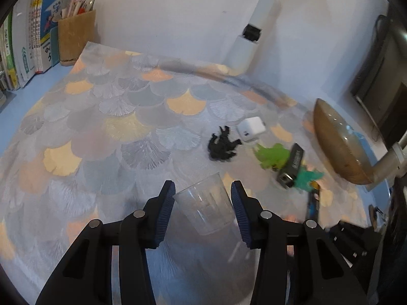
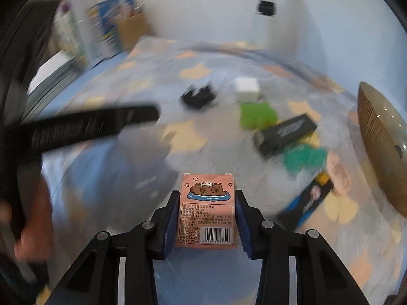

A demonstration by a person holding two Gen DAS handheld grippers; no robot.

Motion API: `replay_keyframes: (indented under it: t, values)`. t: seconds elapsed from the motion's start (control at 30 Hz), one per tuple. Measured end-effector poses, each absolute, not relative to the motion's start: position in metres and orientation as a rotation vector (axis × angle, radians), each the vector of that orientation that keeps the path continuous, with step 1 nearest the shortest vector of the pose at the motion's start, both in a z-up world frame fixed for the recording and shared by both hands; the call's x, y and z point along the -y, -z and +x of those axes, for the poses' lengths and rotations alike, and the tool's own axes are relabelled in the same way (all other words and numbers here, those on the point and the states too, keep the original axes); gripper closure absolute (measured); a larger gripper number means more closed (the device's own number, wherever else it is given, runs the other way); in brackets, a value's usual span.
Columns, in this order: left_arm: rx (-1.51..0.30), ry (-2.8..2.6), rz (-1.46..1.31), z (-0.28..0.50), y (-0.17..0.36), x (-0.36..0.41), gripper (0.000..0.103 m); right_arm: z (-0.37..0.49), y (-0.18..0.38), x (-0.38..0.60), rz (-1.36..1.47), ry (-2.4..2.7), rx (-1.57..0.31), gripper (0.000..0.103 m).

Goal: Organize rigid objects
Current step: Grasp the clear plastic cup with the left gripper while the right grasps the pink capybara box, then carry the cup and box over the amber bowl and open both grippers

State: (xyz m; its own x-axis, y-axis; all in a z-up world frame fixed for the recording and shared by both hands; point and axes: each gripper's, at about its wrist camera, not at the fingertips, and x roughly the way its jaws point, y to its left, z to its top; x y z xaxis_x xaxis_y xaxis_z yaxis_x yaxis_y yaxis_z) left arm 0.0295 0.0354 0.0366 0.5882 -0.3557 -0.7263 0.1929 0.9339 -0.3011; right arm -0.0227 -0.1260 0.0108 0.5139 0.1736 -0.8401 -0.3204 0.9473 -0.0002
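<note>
Between right hand-held gripper [image 2: 206, 212] pads, pink barcoded box [image 2: 206, 211], seemingly cartoon capybaras

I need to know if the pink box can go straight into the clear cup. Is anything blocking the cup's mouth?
Nothing visible does. The clear cup sits tilted between the left gripper fingers, its mouth empty and uncovered. The pink box is clamped in the right gripper.

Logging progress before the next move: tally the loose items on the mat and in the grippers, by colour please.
Clear: 1, cup
Pink: 1, box
Black: 2, figure, lighter
White: 1, cube
Green: 2, light toy, teal toy
Total: 7
</note>
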Motion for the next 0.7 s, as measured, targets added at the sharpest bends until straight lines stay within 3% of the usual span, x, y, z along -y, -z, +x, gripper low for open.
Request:
replay_keyframes:
  t: [0.37, 0.43, 0.47, 0.53, 0.63, 0.7]
  values:
    - [-0.895, 0.355, -0.223, 0.006, -0.039, -0.022, 0.06, -0.093, -0.012, 0.186, -0.251, -0.347, -0.987, 0.063]
    - [-0.886, 0.365, -0.214, 0.003, -0.044, -0.019, 0.06, -0.094, -0.01, 0.198, -0.223, -0.338, -1.007, 0.051]
    - [-0.882, 0.371, -0.207, 0.001, -0.047, -0.017, 0.06, -0.095, -0.009, 0.202, -0.21, -0.327, -1.016, 0.04]
    - [-0.867, 0.378, -0.185, -0.003, -0.055, -0.015, 0.06, -0.1, -0.008, 0.204, -0.21, -0.317, -1.001, 0.04]
    - [-0.841, 0.387, -0.16, -0.007, -0.065, -0.012, 0.06, -0.11, -0.007, 0.203, -0.179, -0.316, -0.959, 0.044]
    - [-0.827, 0.399, -0.139, -0.008, -0.074, -0.006, 0.06, -0.115, -0.008, 0.194, -0.197, -0.325, -0.93, 0.063]
